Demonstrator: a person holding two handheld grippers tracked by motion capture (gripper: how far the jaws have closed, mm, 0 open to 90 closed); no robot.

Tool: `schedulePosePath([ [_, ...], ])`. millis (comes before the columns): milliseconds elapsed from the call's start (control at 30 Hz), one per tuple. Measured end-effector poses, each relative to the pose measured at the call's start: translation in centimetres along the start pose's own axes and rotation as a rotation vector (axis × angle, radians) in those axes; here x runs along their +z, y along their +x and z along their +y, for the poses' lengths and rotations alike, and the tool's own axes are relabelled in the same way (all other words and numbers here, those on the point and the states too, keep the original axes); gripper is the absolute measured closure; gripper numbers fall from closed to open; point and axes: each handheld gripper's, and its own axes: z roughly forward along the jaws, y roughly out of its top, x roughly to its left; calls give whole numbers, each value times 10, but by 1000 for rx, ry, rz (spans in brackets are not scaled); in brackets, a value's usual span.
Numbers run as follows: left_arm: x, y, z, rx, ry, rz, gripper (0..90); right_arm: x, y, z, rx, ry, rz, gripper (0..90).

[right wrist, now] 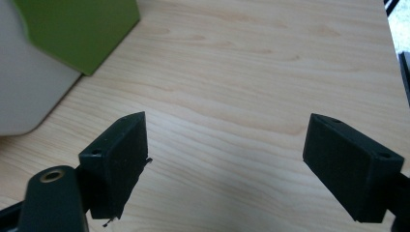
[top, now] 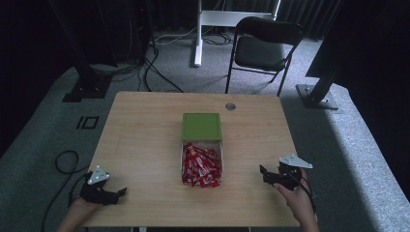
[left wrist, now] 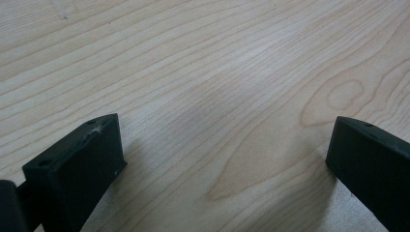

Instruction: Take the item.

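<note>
both tools wait low on the light wooden table (top: 140, 135), left tool (top: 121, 192) and right tool (top: 263, 170) spread wide, gripping nothing. between them lies the green-lidded clear box of red sachets (top: 201, 154), long axis running away from the person, right tool slightly nearer.

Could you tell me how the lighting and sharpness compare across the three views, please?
High view: dim surroundings, the wooden table evenly lit, the red packets slightly soft, a pale light band on the carpet at right. Left gripper view: the wood grain is sharp, with soft shadows under the left gripper. Right gripper view: the green lid is blurred up close, and the right gripper casts faint shadows.
</note>
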Motion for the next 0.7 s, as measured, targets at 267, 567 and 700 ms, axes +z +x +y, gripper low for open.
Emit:
schedulePosePath([
  [267, 0, 0, 0, 0, 0, 0, 7, -1, 15, 17, -17, -25, 28, 158],
  [567, 0, 0, 0, -1, 0, 0, 7, -3, 35, 37, -56, -55, 65, 159],
  [700, 0, 0, 0, 0, 0, 0, 7, -4, 44, 47, -73, -67, 87, 159],
])
